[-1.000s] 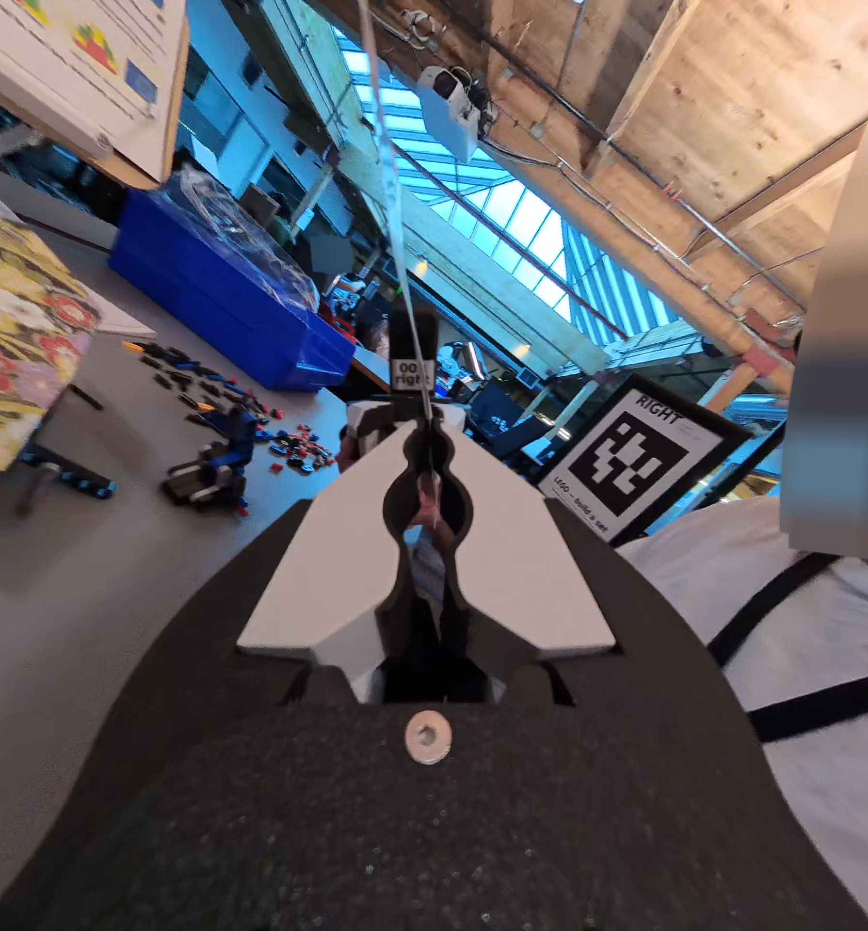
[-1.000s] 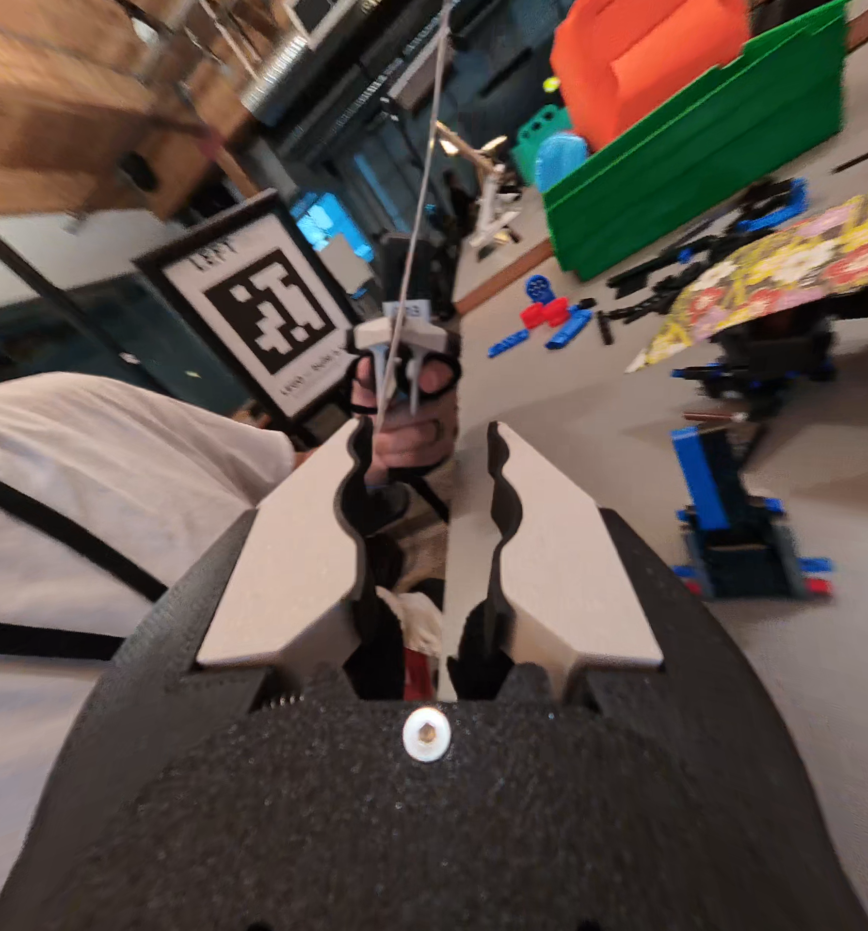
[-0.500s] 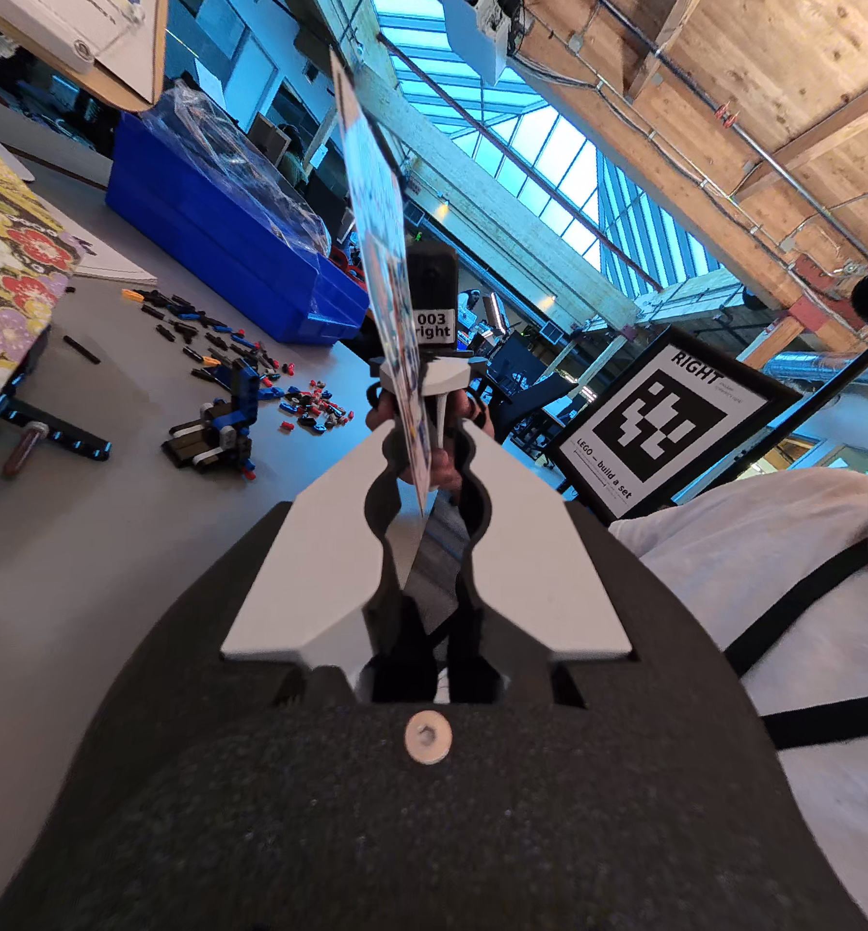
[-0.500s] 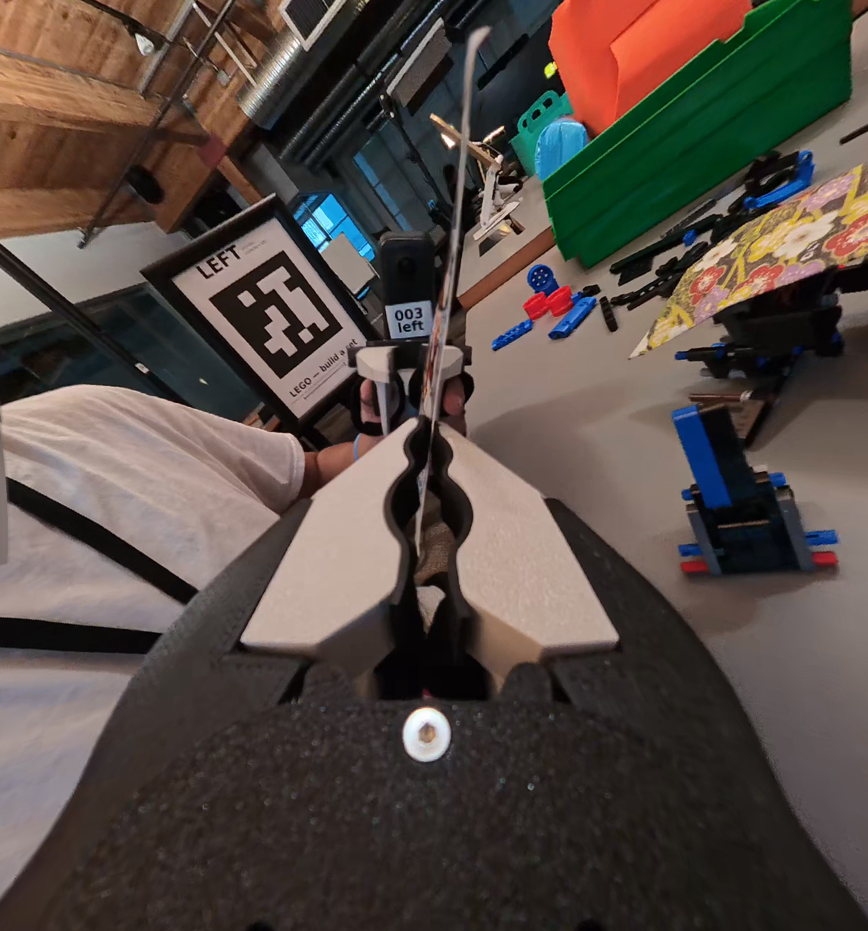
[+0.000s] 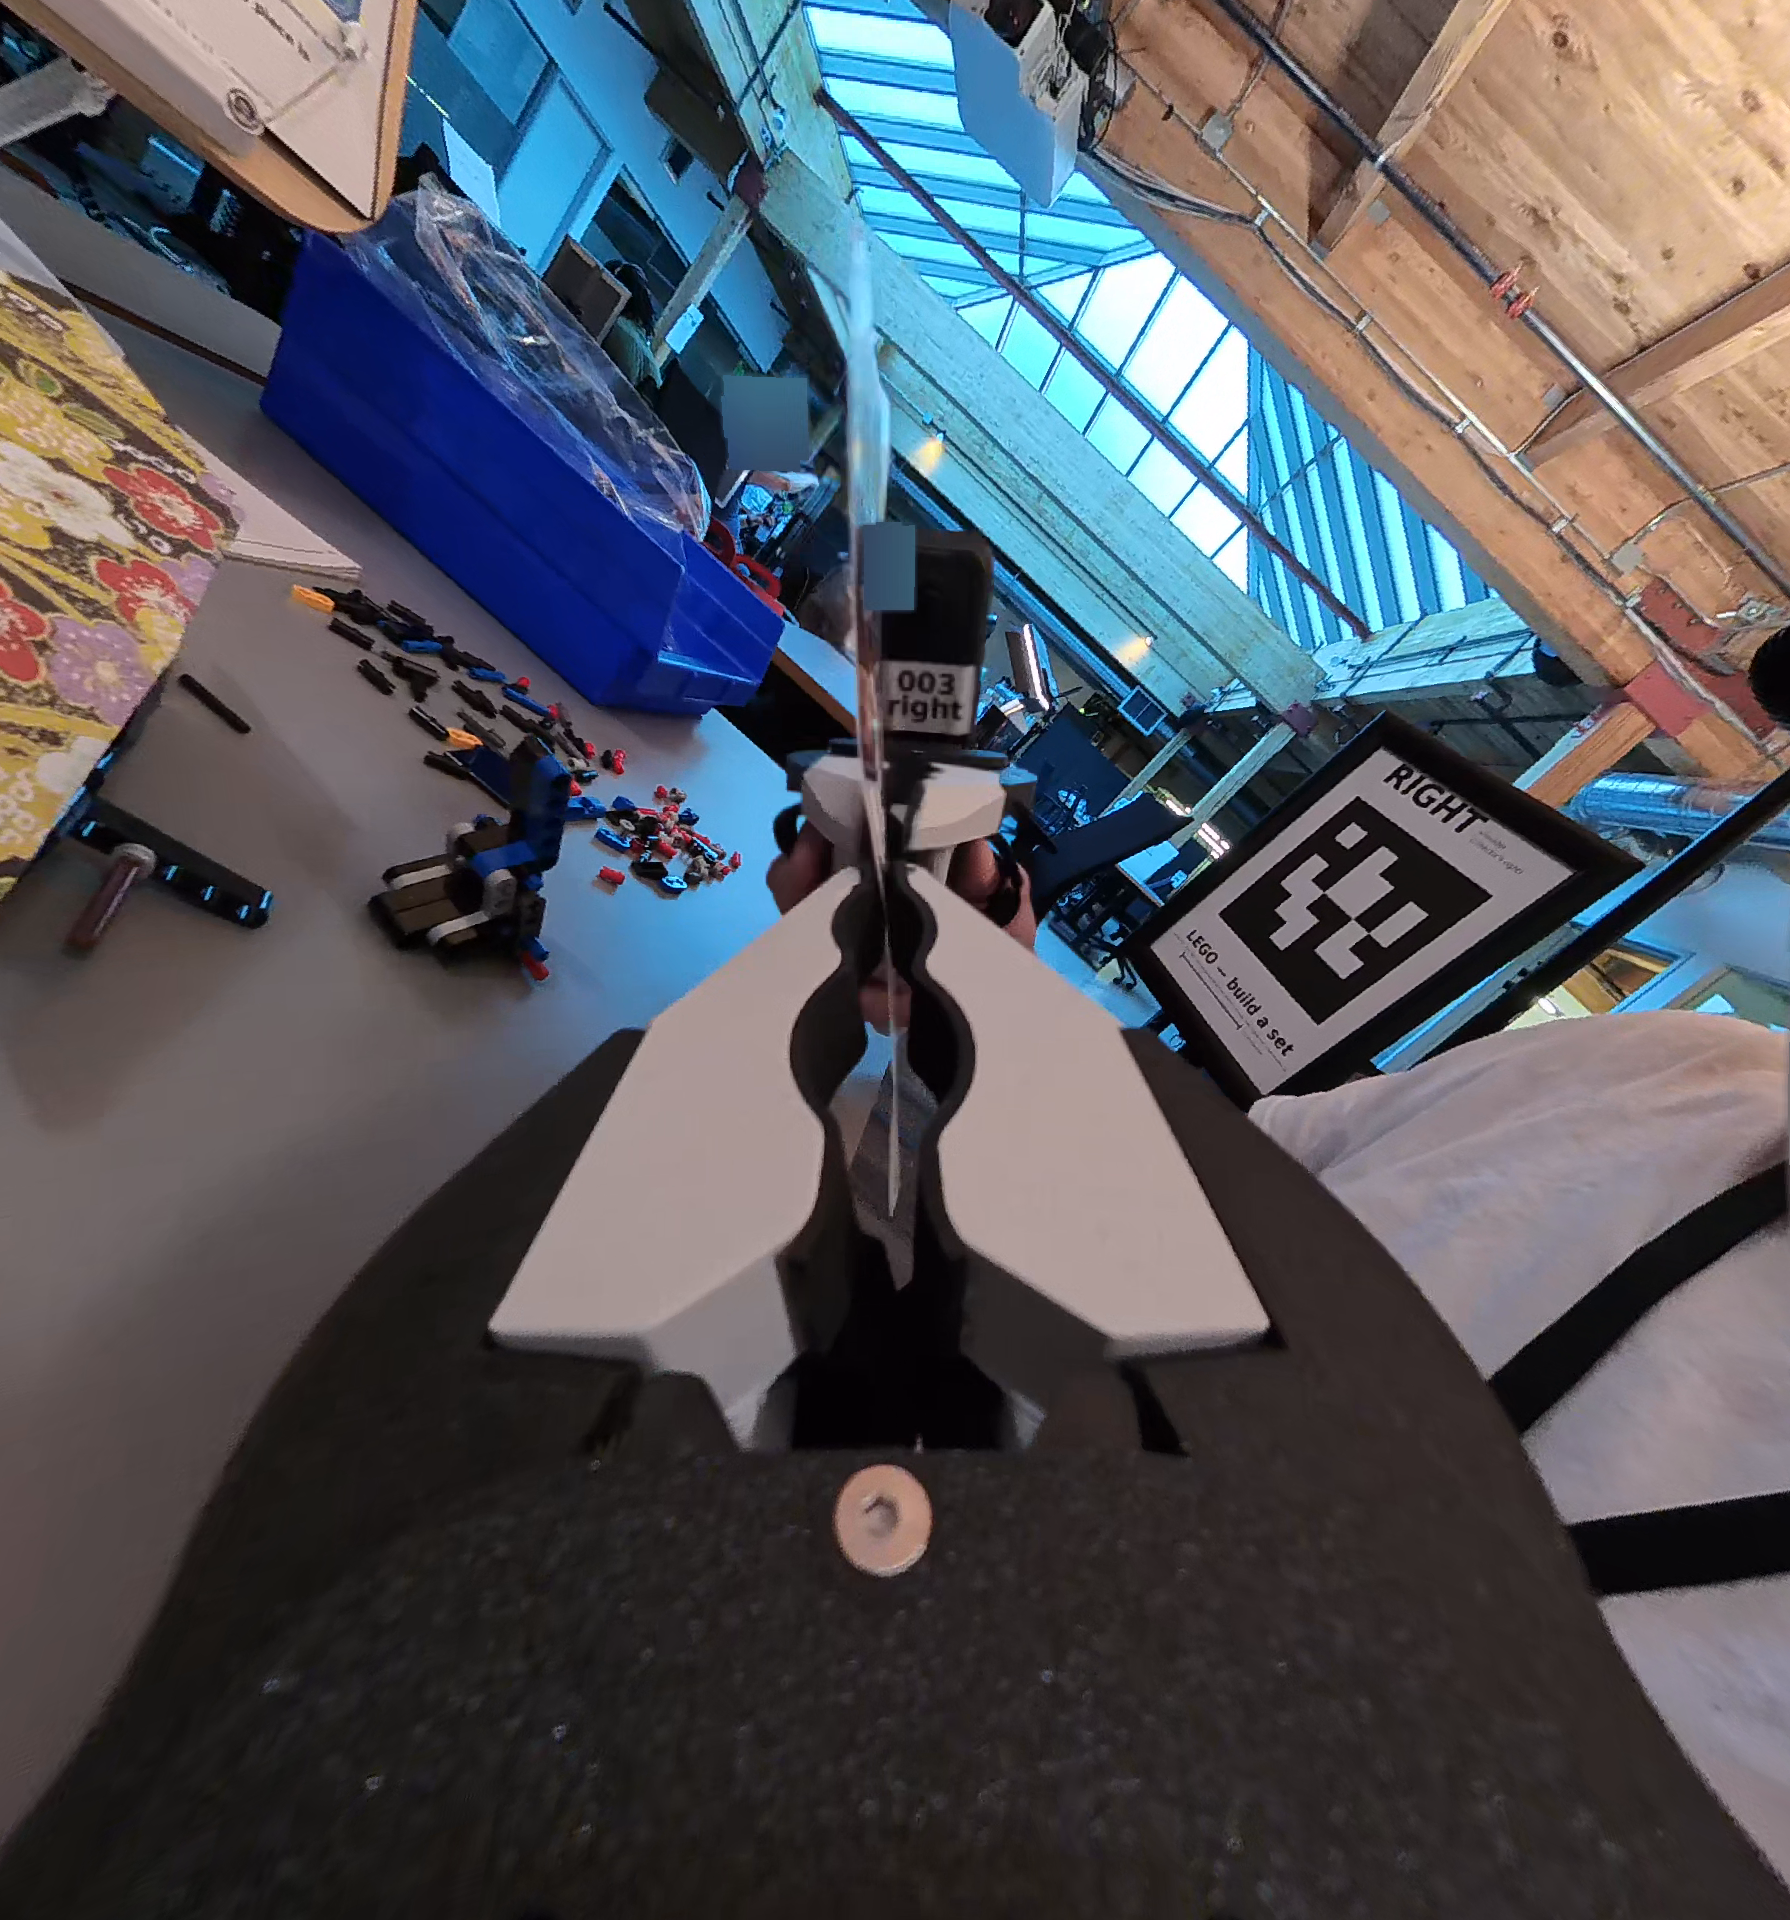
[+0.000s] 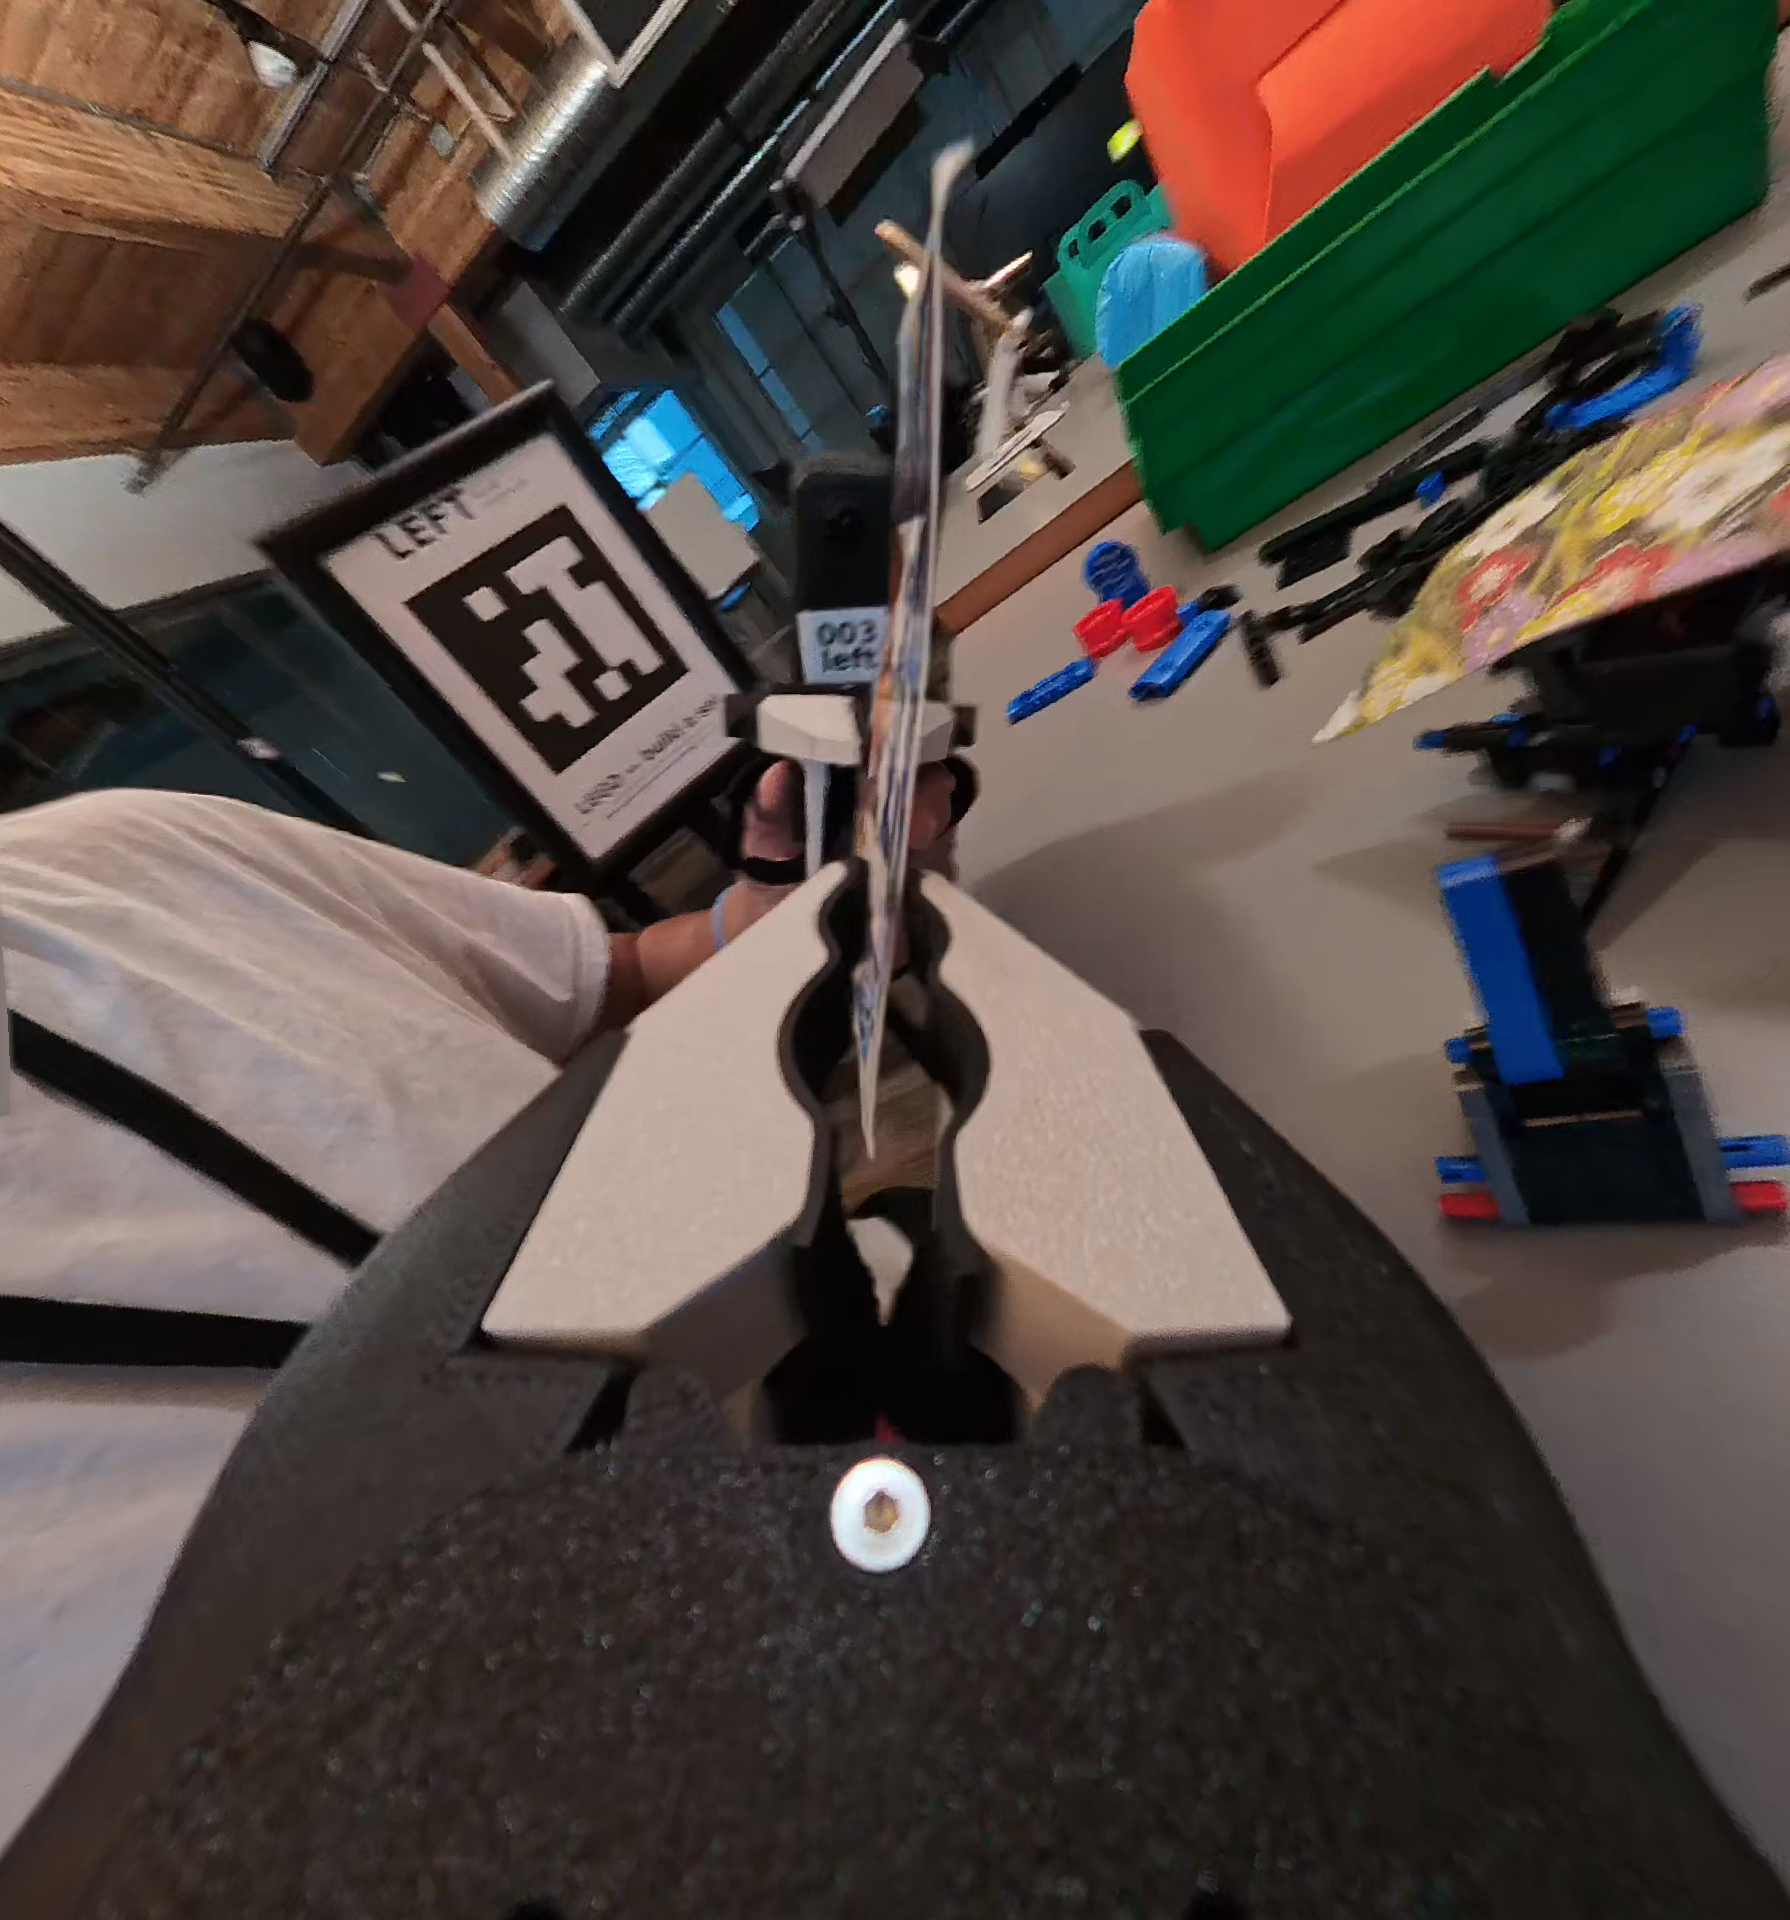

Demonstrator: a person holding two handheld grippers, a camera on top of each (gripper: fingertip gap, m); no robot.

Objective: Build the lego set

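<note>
A thin printed sheet [image 5: 867,436] stands edge-on between my two grippers, which face each other above the grey table [image 5: 247,1091]. My left gripper [image 5: 883,906] is shut on one end of the sheet. My right gripper [image 6: 886,883] is shut on the other end of the sheet [image 6: 912,499]. Each gripper shows in the other's view: the right one in the left wrist view [image 5: 906,816], the left one in the right wrist view [image 6: 849,727]. A partly built blue and black lego model [image 5: 475,883] sits on the table and also shows in the right wrist view [image 6: 1577,1101].
Loose small pieces [image 5: 662,836] lie by the model. A blue bin [image 5: 517,488], a green bin [image 6: 1442,312], a floral cloth [image 5: 39,499] over a dark frame [image 6: 1649,717], red and blue parts [image 6: 1130,623] and two framed marker signs [image 5: 1369,904] [image 6: 548,634] surround it. A person's white shirt [image 6: 247,987] is close. Tip to tip, the grippers are about 5 centimeters apart.
My right gripper was open around the sheet one second ago and has since shut on it. My left gripper stayed shut on the sheet. Both views shifted slightly.
</note>
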